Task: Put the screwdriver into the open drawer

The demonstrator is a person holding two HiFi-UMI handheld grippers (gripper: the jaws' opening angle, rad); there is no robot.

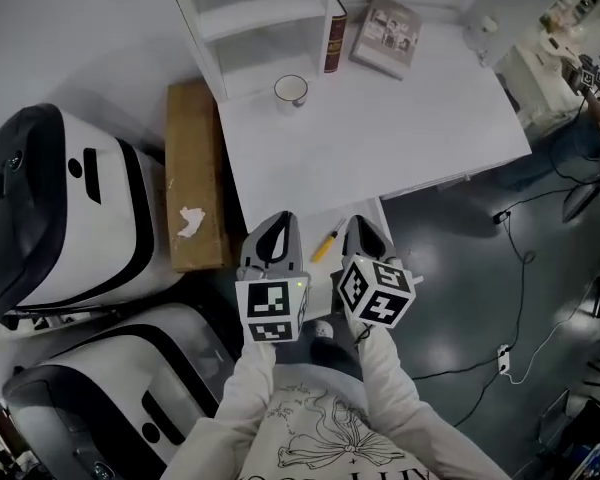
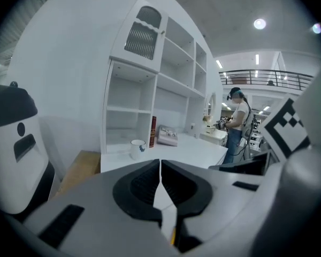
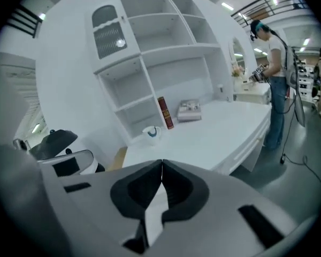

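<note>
Lying in the open drawer (image 1: 318, 223) under the bench (image 1: 400, 118) front: the screwdriver (image 1: 327, 241), alone. Your left gripper (image 1: 278, 220) and right gripper (image 1: 360, 222) flank it, jaws pressed together, holding nothing. A cup (image 1: 291, 90) stands on the bench.

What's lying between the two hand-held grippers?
The yellow screwdriver, lying in the open drawer between the left hand-held gripper and the right hand-held gripper. The head view shows it.

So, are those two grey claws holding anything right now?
Nothing. Left gripper and right gripper are both shut and empty; the yellow-handled screwdriver lies loose in the open white drawer.
</note>
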